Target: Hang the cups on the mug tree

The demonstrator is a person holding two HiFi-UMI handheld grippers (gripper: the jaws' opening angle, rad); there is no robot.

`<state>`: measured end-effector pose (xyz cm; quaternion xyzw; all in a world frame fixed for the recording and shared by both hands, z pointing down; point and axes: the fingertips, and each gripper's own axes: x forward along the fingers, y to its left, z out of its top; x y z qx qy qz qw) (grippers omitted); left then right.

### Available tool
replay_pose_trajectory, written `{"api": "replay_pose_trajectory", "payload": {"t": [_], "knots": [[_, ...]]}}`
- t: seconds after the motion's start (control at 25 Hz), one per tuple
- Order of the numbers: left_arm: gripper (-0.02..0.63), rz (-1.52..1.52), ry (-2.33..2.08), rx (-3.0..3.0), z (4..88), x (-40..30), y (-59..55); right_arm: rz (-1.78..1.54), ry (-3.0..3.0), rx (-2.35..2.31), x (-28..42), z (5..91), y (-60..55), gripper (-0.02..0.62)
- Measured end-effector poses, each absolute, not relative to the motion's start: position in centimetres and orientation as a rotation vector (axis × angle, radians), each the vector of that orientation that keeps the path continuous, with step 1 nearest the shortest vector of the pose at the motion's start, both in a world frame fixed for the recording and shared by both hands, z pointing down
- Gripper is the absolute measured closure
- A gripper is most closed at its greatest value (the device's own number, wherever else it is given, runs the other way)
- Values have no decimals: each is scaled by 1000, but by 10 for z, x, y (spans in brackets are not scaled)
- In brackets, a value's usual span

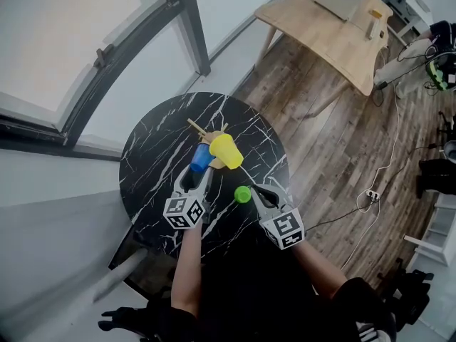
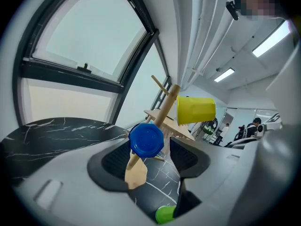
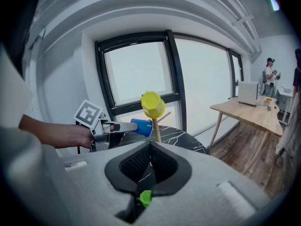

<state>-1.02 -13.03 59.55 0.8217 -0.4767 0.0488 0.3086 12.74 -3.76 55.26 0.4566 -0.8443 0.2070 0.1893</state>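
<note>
Round black marble table (image 1: 146, 155), white-veined, set beside a dark-framed window (image 1: 85, 48). Over its near edge, left gripper (image 1: 201, 169), reaching toward the tree and spread wide. Blue cup between its pads, but with a clear gap on one side, so no grip on anything. Just beside it, right gripper (image 1: 255, 189), closed tight on nothing and pointing at the tree from a little farther back. Near the table's middle, wooden mug tree (image 1: 206, 135), upright, with slanted pegs. On an upper peg, yellow cup (image 1: 226, 150), turned on its side. Lower down, against the trunk, blue cup (image 1: 201, 158), base toward the left gripper. Seemingly hung on a peg, though the peg itself is hidden behind the cup. Smallest of all, green cup (image 1: 243, 194), on the tabletop just beside the right gripper's tip, apart from the tree.
</note>
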Motion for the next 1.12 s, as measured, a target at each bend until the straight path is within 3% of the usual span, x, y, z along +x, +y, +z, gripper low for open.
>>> {"api": "replay_pose_trajectory", "payload": {"t": [0.68,1.12], "knots": [[310,65,-1257,2147,591,-40,-104,576,-2311,1379,125,550,-13,594],[443,-55,-1196,2191,564,-60,-43,556,-2260,1450,108,549,24,594]]}}
